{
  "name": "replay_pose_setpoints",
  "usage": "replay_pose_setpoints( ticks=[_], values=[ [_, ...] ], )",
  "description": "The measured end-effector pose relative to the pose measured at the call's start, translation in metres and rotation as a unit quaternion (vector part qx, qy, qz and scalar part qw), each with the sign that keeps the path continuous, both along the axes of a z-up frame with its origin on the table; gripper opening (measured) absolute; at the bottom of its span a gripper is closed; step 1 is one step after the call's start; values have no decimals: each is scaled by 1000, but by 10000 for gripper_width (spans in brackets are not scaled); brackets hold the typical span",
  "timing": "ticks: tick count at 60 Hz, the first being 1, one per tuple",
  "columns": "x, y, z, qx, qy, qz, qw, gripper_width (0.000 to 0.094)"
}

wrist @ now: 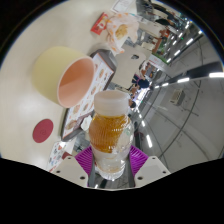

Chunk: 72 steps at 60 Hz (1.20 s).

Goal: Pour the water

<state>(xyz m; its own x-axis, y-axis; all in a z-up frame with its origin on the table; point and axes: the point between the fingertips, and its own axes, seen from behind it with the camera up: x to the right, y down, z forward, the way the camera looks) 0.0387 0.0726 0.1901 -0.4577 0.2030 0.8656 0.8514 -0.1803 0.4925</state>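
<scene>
Bottles: one, amber-filled, white-capped bottle
Cups: one pale yellow cup
Red discs: one red disc
Food packets: one food packet

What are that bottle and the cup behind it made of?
The bottle, held between the fingers, looks like clear glossy plastic: amber liquid shows through it, under a white cap, probably plastic. The cup looks matte pale yellow outside and pinkish inside, plastic or ceramic; I cannot tell which.

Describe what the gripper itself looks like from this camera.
Only the front of the gripper shows: two dark, blocky fingers with purple pads on their inner faces. No cables, markings or sleeve can be seen.
</scene>
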Motion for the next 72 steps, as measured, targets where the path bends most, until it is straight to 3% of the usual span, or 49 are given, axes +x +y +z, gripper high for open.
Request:
replay_pose_setpoints(
  ticks=[7,15,28,43,67,72],
  values=[
    [15,-4,3,-4,156,-43,987,453],
    [27,-9,20,5,359,-74,930,454],
    [44,-9,32,-4,651,-102,752,453],
    [54,-1,-34,-56,789,-119,600,454],
    [54,-8,-139,-98,827,-162,529,470],
    [55,-9,-136,-85,830,-147,532,470]
  ],
)
